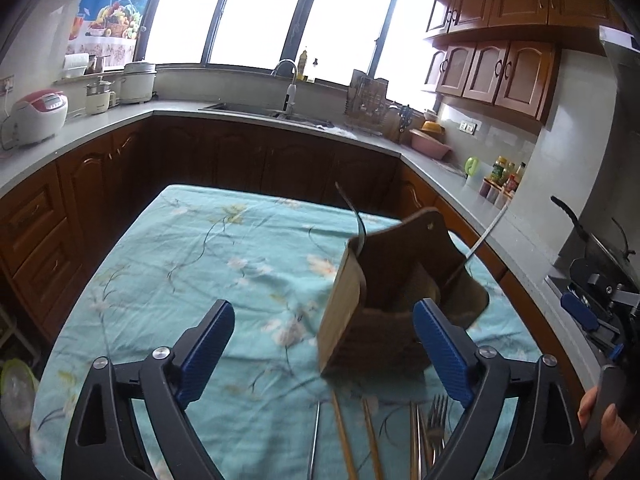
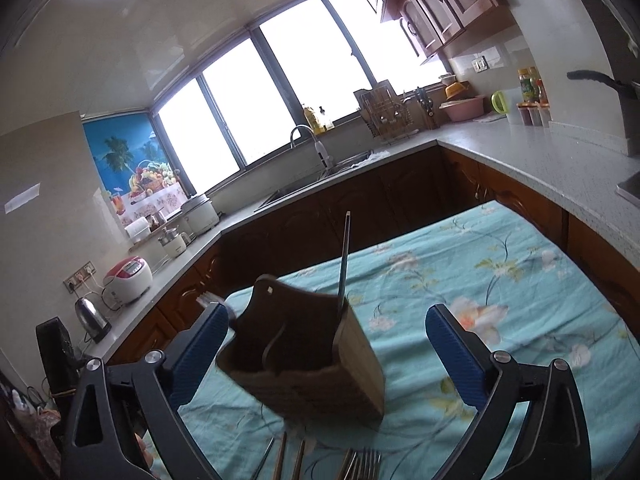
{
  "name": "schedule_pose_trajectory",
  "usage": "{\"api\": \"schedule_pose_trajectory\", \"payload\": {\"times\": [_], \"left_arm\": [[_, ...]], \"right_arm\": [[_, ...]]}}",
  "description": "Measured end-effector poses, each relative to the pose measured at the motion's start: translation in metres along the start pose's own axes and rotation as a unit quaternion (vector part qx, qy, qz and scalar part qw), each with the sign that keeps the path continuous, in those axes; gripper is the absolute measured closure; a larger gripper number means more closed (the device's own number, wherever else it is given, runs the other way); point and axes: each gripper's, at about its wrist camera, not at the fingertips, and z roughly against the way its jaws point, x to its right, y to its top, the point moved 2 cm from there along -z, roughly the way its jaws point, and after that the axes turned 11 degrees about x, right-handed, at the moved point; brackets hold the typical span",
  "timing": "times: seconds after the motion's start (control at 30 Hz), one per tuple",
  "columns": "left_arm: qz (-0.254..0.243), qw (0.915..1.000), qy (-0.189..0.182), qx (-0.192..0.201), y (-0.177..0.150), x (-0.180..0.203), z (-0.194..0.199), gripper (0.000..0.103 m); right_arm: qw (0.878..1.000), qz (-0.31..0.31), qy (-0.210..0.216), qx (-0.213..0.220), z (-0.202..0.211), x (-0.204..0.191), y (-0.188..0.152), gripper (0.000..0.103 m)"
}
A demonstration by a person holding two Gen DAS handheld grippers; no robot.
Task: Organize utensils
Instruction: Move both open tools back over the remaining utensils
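Both grippers, left (image 1: 324,354) and right (image 2: 324,356), hover with jaws apart, holding nothing. Beyond them, on the floral turquoise tablecloth (image 1: 192,264), stands a brown wooden utensil holder (image 2: 304,364). Forks (image 2: 360,466) and wooden chopsticks (image 1: 344,436) lie nearest.

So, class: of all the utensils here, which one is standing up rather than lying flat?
The thin metal utensil standing in the wooden holder. The fork and chopsticks lie flat on the tablecloth in front of it.
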Motion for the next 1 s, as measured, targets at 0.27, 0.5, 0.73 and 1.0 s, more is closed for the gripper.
{"api": "schedule_pose_trajectory", "payload": {"times": [0.27,0.5,0.73,1.0], "left_arm": [[0.026,0.9994,-0.005,-0.022,-0.004,-0.013,0.041,0.009],[0.030,0.9987,0.002,-0.042,-0.021,-0.023,0.074,0.009],[0.035,0.9969,0.015,-0.069,-0.037,-0.034,0.095,0.009],[0.025,0.9943,0.033,-0.098,-0.047,-0.038,0.098,0.009]], "right_arm": [[1.000,0.004,0.003,-0.006,0.035,-0.007,-0.014,0.003],[1.000,0.018,-0.006,-0.021,0.065,-0.011,-0.031,0.003],[0.999,0.023,-0.019,-0.043,0.087,-0.007,-0.051,0.003],[0.997,0.018,-0.032,-0.069,0.097,0.000,-0.075,0.003]]}}
